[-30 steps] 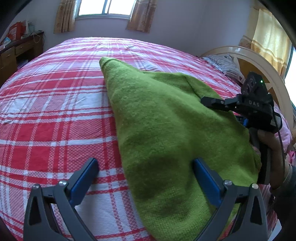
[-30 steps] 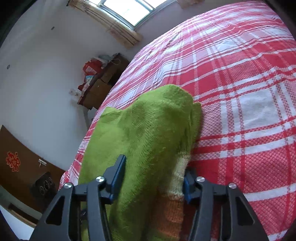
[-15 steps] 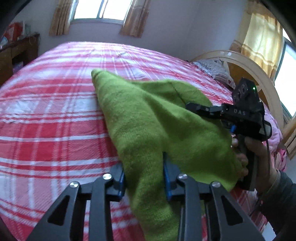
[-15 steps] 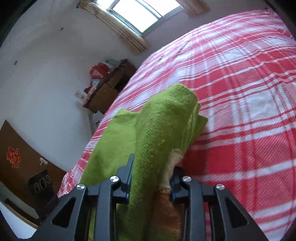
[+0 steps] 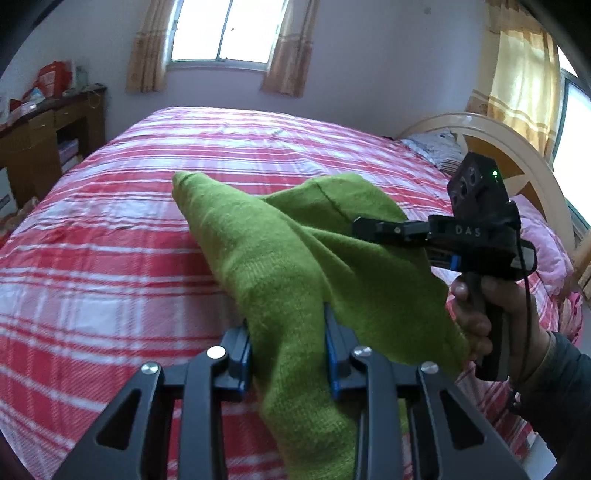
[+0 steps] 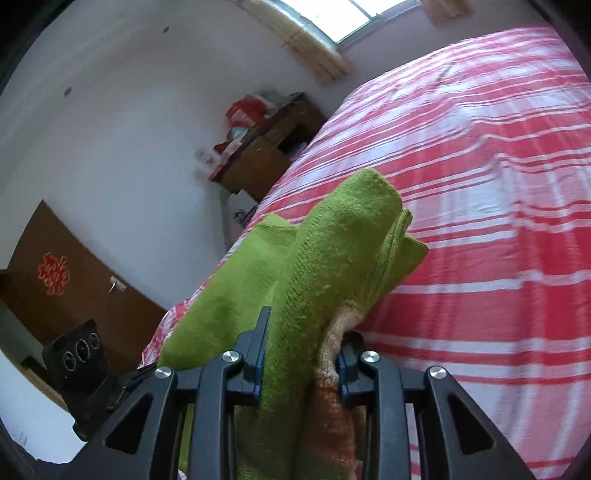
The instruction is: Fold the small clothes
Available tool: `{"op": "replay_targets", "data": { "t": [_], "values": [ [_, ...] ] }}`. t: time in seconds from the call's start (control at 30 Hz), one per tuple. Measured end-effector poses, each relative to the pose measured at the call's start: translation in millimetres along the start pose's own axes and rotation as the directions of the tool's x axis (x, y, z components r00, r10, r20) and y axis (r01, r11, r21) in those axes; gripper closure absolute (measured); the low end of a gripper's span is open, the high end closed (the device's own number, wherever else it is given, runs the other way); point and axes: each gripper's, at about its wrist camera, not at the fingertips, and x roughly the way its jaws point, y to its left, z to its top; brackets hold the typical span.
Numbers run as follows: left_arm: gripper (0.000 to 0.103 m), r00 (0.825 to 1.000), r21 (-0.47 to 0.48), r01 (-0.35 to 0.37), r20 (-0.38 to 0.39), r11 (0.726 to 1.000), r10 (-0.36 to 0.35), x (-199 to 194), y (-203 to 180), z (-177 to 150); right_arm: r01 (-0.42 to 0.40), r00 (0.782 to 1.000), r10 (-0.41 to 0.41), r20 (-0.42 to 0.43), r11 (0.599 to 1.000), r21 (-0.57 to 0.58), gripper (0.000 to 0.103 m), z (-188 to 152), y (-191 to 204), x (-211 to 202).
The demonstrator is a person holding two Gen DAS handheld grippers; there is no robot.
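A green knitted garment [image 5: 280, 258] with a cream and orange band [image 6: 328, 373] is lifted off the red plaid bed [image 5: 110, 258]. My left gripper [image 5: 290, 354] is shut on a bunched fold of it at the near edge. My right gripper [image 6: 301, 354] is shut on the banded end, and it shows in the left wrist view [image 5: 358, 223] at the right, held by a person's hand [image 5: 480, 306]. The far tip [image 5: 181, 181] of the garment still touches the bed. The left gripper's black body [image 6: 81, 369] appears low left in the right wrist view.
The bed fills most of both views. A wooden desk [image 5: 40, 147] with clutter stands at the left wall, a curved headboard [image 5: 517, 147] and pillows [image 5: 436, 147] at the right. A window [image 5: 225, 33] with curtains is on the far wall. A brown door [image 6: 66, 266] lies beyond the bed.
Both grippers closed on the green garment, the left from wide open. Both then rose and pulled back, lifting the garment so it drapes in a ridge from the bed.
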Motion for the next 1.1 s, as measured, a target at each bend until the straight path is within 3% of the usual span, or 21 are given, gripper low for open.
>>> {"op": "replay_targets", "data": {
  "t": [0.63,1.1],
  "values": [
    [0.072,0.994,-0.068,-0.078,0.077,0.995,0.083,-53,45,-18,-0.090,0.994,0.087,-0.064,0.994,-0.059,0.074,0,58,64],
    [0.072,0.984,-0.110,-0.145,0.091,0.983,0.155,-83,85,-30,-0.157,0.982,0.145,-0.124,0.984,-0.090,0.074,-13,101,114]
  ]
}}
